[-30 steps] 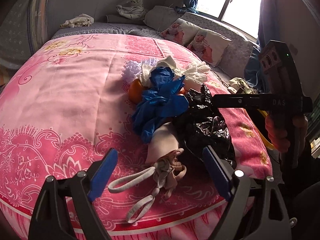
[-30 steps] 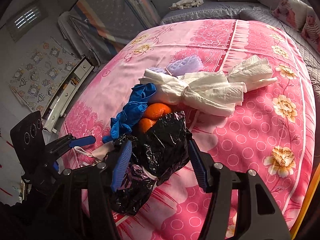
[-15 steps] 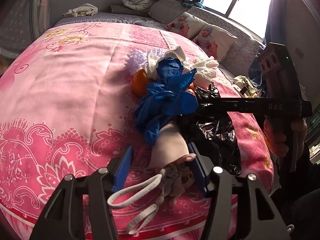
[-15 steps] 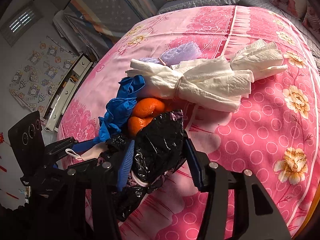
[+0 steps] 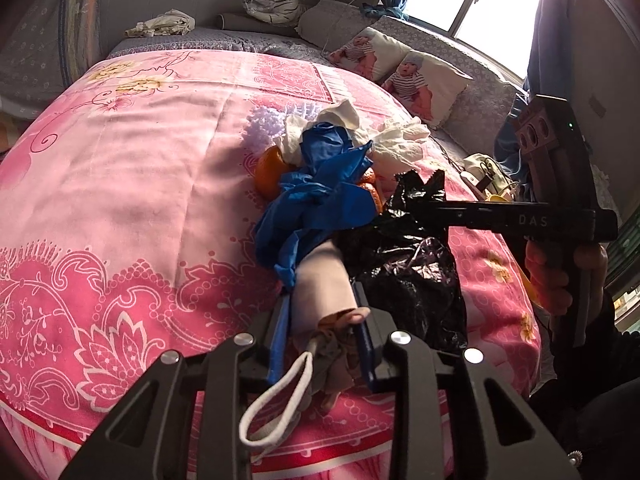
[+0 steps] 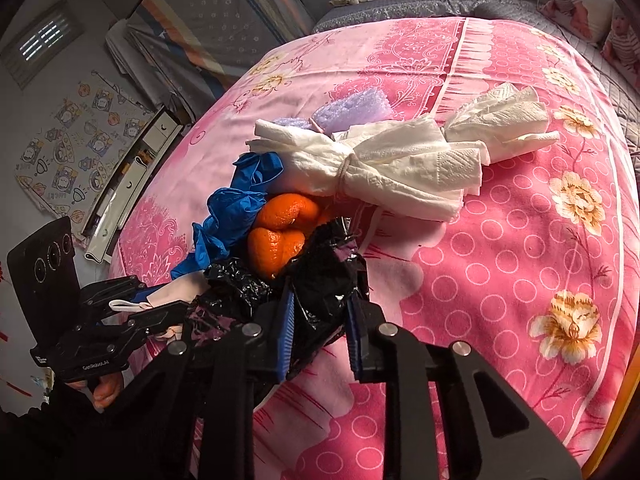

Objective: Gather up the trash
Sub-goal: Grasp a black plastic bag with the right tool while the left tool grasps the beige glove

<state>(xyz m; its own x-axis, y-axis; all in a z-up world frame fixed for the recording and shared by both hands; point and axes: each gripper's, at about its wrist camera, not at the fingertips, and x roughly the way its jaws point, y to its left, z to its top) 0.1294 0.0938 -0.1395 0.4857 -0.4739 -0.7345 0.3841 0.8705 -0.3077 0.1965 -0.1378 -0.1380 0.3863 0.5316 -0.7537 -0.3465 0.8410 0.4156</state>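
Note:
A pile of trash lies on the pink bedspread [image 5: 120, 184]. My left gripper [image 5: 324, 324] is shut on a beige face mask [image 5: 322, 280] with white ear loops, at the near end of the pile. Blue gloves [image 5: 320, 196], orange peel [image 6: 280, 232], white tissues [image 6: 384, 164] and a purple sponge [image 6: 352, 110] lie beyond it. My right gripper [image 6: 320, 312] is shut on the rim of a black trash bag [image 6: 324, 276], right next to the mask. The right gripper also shows in the left wrist view [image 5: 424, 206], at the bag's top edge [image 5: 400, 256].
Pillows with baby prints [image 5: 412, 76] and a toy tiger [image 5: 272, 4] lie at the bed's far side under a window. A cabinet with drawers [image 6: 132, 184] stands beside the bed. The bedspread's edge [image 5: 160, 444] drops off just below my left gripper.
My left gripper moved forward and closed from wide open onto the face mask. My right gripper tightened from partly open onto the black bag's rim.

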